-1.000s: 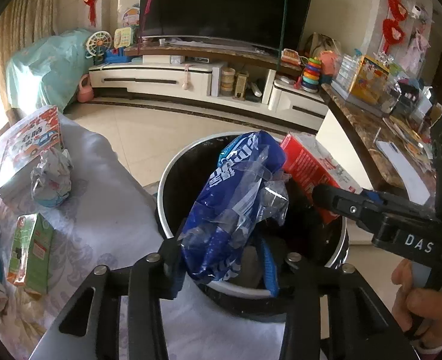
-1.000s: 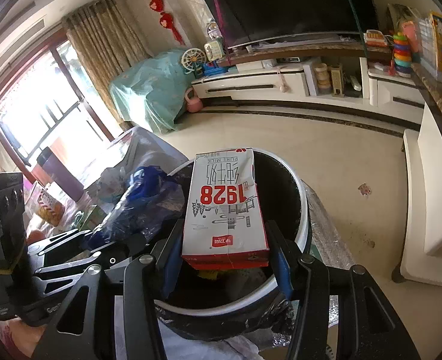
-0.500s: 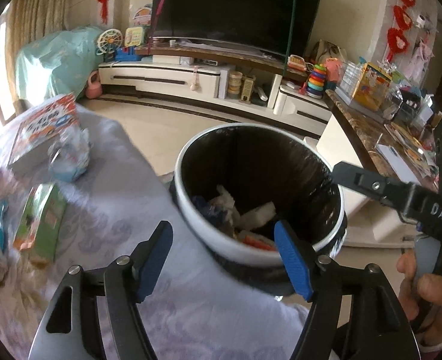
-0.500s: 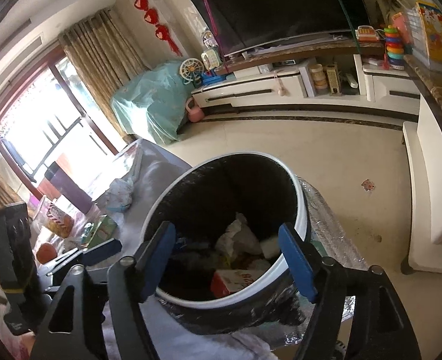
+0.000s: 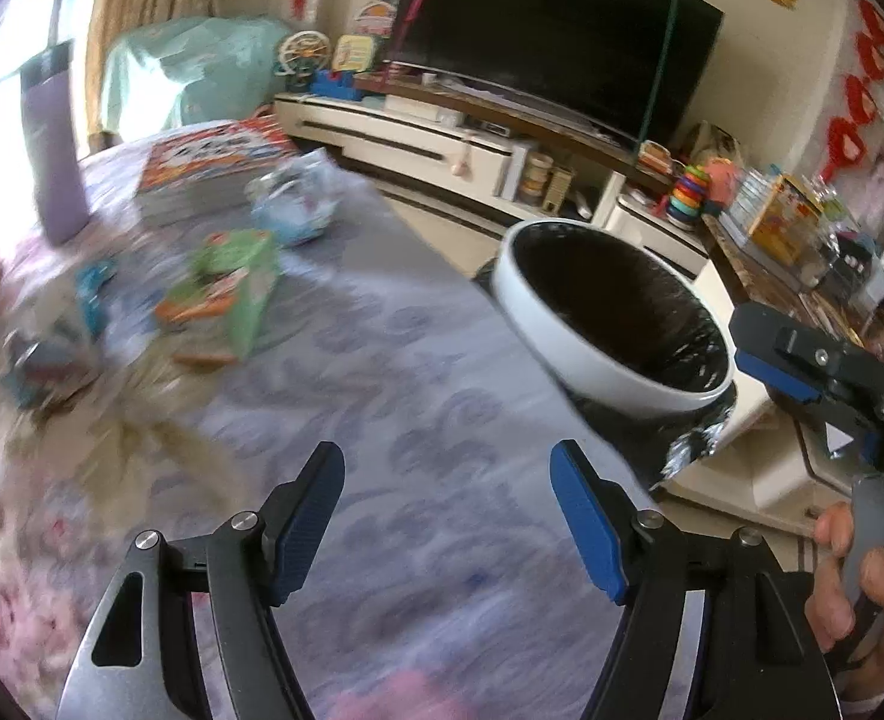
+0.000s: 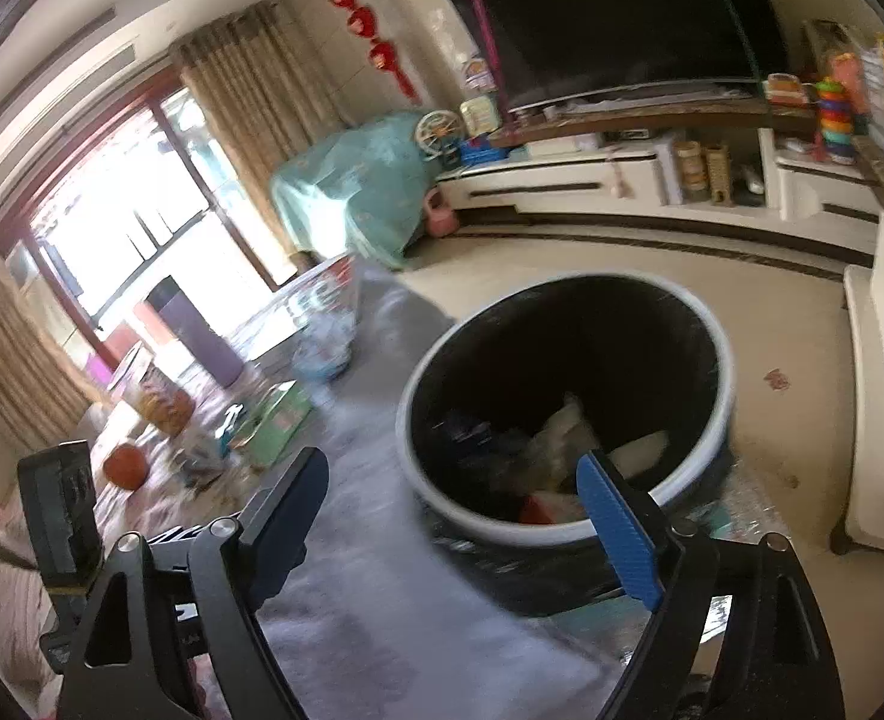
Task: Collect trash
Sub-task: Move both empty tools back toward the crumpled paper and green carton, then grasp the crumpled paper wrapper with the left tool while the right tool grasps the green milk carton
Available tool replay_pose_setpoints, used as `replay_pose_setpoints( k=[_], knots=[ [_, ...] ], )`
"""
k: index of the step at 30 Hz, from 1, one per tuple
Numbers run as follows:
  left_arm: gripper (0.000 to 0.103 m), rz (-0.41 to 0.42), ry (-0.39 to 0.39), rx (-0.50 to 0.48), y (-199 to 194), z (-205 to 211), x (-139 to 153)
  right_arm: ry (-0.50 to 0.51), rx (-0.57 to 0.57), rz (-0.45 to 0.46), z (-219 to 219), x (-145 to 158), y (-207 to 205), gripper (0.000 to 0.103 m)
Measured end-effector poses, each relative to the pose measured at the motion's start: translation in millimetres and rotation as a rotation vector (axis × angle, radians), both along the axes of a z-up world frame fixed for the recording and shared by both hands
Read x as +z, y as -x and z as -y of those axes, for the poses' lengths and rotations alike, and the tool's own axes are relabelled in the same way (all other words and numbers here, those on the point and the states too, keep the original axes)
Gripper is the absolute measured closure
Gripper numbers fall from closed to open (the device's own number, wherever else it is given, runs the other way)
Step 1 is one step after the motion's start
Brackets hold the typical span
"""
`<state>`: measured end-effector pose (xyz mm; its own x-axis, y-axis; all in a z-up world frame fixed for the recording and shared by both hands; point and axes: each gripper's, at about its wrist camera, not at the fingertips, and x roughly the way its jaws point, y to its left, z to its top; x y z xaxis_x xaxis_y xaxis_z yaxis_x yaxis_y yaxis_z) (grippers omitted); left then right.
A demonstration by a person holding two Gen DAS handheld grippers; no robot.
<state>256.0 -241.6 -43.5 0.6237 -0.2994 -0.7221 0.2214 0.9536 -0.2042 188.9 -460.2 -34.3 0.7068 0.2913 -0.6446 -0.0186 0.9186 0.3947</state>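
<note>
The white-rimmed trash bin [image 6: 706, 324] with a black liner stands off the table's right edge; it also shows in the left wrist view [image 5: 538, 306]. Trash lies in its bottom, with white and red pieces [image 6: 568, 450]. My left gripper [image 5: 448, 492] is open and empty over the grey patterned tablecloth [image 5: 417, 360]. My right gripper [image 6: 454, 498] is open and empty over the table edge, beside the bin. A green carton [image 5: 243, 282], a crumpled pale blue wrapper [image 5: 294, 201] and small blurred scraps [image 5: 51, 354] lie on the table to the left.
A stack of picture books [image 5: 207, 165] and a purple cup [image 5: 51, 138] stand at the table's far left. An orange fruit [image 6: 125, 463] lies near the left gripper's body [image 6: 63, 504]. A TV cabinet [image 6: 622, 186] and white bench [image 6: 880, 408] border the floor.
Both grippers opened and dropped the blue bag and the red milk carton into the bin, then swung left and back toward the table. The view is motion-blurred.
</note>
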Motion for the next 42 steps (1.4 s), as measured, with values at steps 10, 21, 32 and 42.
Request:
replay_pose_setpoints(
  k=[10, 21, 32, 42],
  knots=[
    [0.032, -0.014, 0.028, 0.100, 26, -52, 0, 0.008, 0.087, -0.018, -48, -7, 3, 0.015],
    [0.032, -0.026, 0.046, 0.188, 39, -101, -1, 0.017, 0.162, -0.026, -86, -9, 1, 0.015],
    [0.032, -0.031, 0.048, 0.247, 36, -131, -1, 0.020, 0.221, -0.038, -116, -16, -8, 0.015],
    [0.032, -0.018, 0.026, 0.275, 22, -151, 2, 0.018, 0.259, -0.052, -137, -22, -21, 0.015]
  ],
)
